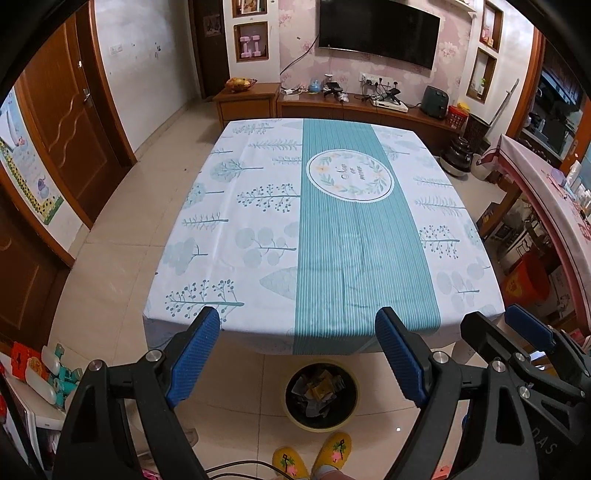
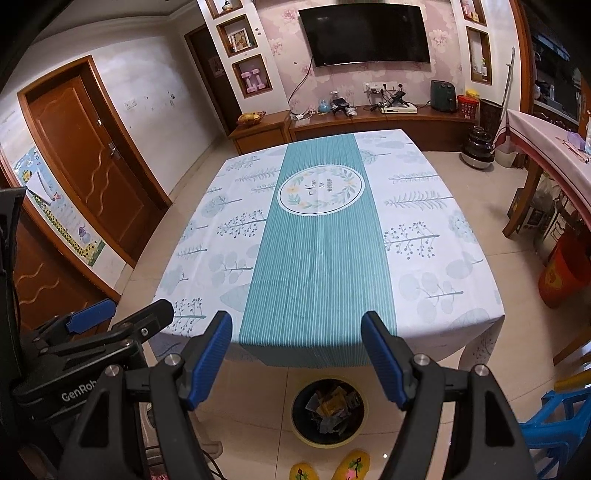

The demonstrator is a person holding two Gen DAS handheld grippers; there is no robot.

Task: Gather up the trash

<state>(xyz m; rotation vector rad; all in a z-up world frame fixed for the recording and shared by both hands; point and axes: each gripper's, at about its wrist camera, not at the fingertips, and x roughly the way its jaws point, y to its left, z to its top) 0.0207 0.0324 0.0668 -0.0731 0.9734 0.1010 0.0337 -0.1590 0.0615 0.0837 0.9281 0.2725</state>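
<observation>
light: even, soft indoor | shadows: faint under table (image 1: 258,343) | glare: small spots on floor tiles (image 1: 398,429) | focus: sharp | edges: strong fisheye bend, dark corners

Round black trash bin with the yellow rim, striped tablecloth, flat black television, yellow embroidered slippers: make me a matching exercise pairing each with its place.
Things:
1. Round black trash bin with yellow rim
2. Teal-striped tablecloth with tree prints
3. Flat black television
4. Yellow embroidered slippers

Places:
A. Mounted on the pink floral wall
B. On the floor tiles below the table's near edge, holding scraps
C. At the bottom edge of the view, nearer than the bin
D. Spread over the table

Pairs: 1-B, 2-D, 3-A, 4-C
</observation>
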